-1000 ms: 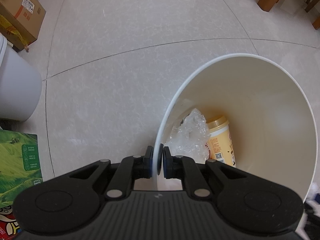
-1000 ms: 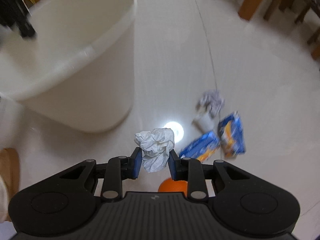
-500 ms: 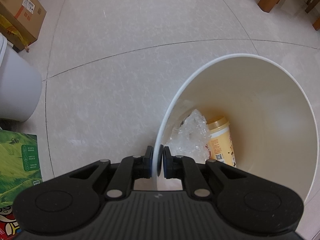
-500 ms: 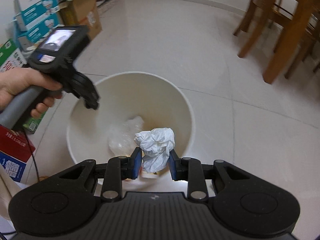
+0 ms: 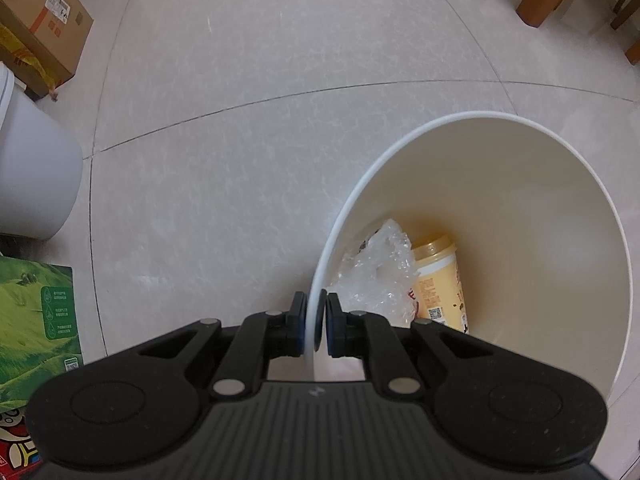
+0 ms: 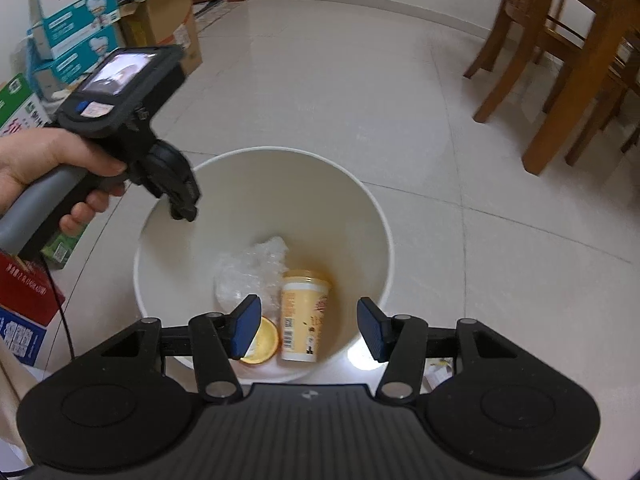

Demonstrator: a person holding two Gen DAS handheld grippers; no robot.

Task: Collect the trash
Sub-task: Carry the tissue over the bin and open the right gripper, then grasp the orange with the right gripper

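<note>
My two grippers at the round white plastic bin point(image 6: 372, 216)

My left gripper point(image 5: 317, 322) clamps the bin rim; my right gripper point(image 6: 307, 326) has just been opening, its fingers apart and empty above the yellow paper cup point(image 6: 305, 312).

The left gripper point(image 5: 316, 322) pointed straight down, its jaws clamped together, a bare hand point(image 6: 52, 172) wrapped around its handle. The right gripper point(image 6: 308, 330) tilted downward, its jaws just opening, nothing between them.

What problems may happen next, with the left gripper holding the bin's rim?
1. The left gripper pinches only the thin rim of the bin; it may slip, or the bin may tip.
2. The right gripper has just been opening, with nothing between its jaws; the tissue is not visible, so it may have missed.
</note>
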